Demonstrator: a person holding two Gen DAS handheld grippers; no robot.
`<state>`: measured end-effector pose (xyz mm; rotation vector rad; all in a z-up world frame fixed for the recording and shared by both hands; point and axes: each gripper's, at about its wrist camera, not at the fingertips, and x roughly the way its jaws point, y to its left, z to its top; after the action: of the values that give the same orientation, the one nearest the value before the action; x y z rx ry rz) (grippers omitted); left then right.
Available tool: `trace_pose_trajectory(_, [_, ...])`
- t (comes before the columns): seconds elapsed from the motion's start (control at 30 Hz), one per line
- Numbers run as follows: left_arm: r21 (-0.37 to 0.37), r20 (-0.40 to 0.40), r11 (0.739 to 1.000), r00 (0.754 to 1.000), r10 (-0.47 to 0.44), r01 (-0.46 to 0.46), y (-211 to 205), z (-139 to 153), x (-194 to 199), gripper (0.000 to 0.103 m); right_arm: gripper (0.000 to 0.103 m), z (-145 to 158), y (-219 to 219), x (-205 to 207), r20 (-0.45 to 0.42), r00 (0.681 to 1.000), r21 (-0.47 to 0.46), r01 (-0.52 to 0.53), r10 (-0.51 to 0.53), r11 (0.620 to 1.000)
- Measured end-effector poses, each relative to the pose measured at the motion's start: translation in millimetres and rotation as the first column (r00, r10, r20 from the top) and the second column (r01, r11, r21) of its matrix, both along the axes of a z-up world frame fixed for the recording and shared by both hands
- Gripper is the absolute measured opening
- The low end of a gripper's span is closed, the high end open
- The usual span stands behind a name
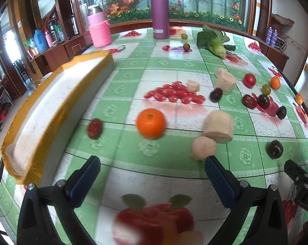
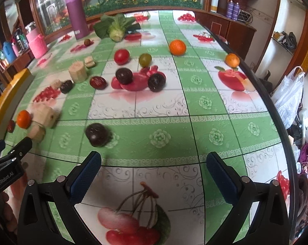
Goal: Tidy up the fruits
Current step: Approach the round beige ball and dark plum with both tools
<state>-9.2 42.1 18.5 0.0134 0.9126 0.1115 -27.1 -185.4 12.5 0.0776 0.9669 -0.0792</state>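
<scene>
Both tongs hang spread and empty over a glossy tablecloth of green checks and printed fruit. Ahead of the left gripper sits a round, smooth orange, with a wrinkled red date to its left and pale, fibrous cylinder chunks to its right. Just beyond the right gripper lies a dark, glossy plum. A white foam box, its edges taped yellow, runs along the left, long side pointing far; wooden cabinets ring the room.

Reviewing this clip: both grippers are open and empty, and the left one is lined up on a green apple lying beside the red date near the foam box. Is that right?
Not quite. The fruit ahead of the left gripper is an orange mandarin, not a green apple, as the left wrist view shows. It does lie beside the red date near the foam box, and the right gripper is open and empty too.
</scene>
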Motion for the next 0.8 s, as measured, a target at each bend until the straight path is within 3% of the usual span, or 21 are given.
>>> trace_pose_trajectory(0.3, [-0.043, 0.005, 0.999, 1.000, -0.022, 0.022, 22.7, 16.8, -10.9, 0.103, 0.103, 31.6, 34.1, -13.3, 0.055, 0.995, -0.023, -0.079, 0.080, 0.997])
trace_pose_trajectory(0.8, [-0.072, 0.012, 0.997, 0.999, -0.038, 0.039, 17.0, 23.5, -19.5, 0.103, 0.103, 42.5, 41.1, -19.2, 0.091, 0.992, -0.025, -0.089, 0.091, 0.996])
